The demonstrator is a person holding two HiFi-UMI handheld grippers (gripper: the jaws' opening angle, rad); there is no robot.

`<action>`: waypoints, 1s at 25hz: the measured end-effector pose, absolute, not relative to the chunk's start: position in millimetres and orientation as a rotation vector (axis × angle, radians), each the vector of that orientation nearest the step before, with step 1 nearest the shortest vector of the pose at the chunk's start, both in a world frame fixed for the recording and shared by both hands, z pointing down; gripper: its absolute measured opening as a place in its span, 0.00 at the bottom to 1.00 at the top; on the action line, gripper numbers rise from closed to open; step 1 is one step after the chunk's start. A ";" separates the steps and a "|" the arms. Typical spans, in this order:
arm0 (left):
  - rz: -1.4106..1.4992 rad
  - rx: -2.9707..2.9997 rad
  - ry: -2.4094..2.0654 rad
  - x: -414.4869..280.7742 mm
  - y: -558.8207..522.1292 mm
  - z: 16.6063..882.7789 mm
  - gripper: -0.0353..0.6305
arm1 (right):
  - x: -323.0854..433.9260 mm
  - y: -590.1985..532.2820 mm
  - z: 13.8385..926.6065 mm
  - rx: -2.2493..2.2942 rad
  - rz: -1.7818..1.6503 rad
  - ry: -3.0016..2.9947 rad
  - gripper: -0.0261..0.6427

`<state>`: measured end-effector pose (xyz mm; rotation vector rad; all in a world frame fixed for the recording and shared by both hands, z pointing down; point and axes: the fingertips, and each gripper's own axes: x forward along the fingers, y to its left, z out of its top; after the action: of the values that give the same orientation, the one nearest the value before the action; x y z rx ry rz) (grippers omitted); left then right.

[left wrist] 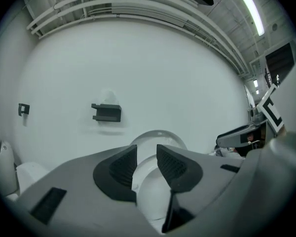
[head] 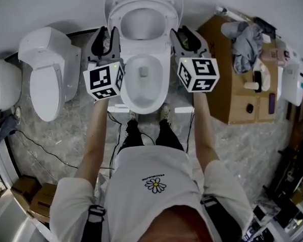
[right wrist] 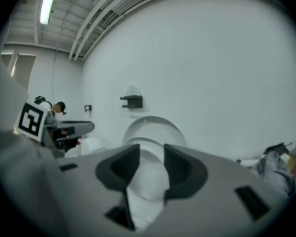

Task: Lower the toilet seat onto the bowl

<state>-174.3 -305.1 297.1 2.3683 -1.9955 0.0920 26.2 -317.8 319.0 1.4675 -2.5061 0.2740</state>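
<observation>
Standing before the toilet bowl (head: 164, 87) in the head view, a person holds the left gripper (head: 105, 34) just beside the bowl's left rim and the right gripper (head: 184, 33) just beside its right rim; the toilet seat (head: 169, 18) stands raised, upright at the back of the bowl; a second toilet (head: 45, 79) sits to the left and a cardboard box (head: 237, 97) to the right.

From the left gripper view, the jaws stand apart, released and clamping nothing; the white toilet shows through the gap beyond them, and a dark wall bracket (left wrist: 107, 112) hangs on the white wall above.

From the right gripper view, the jaws are likewise spread and grasp nothing; the raised seat rises beyond the gap, under the same bracket.
</observation>
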 end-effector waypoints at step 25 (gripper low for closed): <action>0.467 2.290 -1.818 -202.4 -439.4 430.3 0.31 | 40.7 -460.7 446.8 1.526 0.350 -2.083 0.27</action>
<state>-202.4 -439.4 430.3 2.2897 -1.8179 0.4673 40.7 -460.7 446.8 1.5259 -2.0827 0.3499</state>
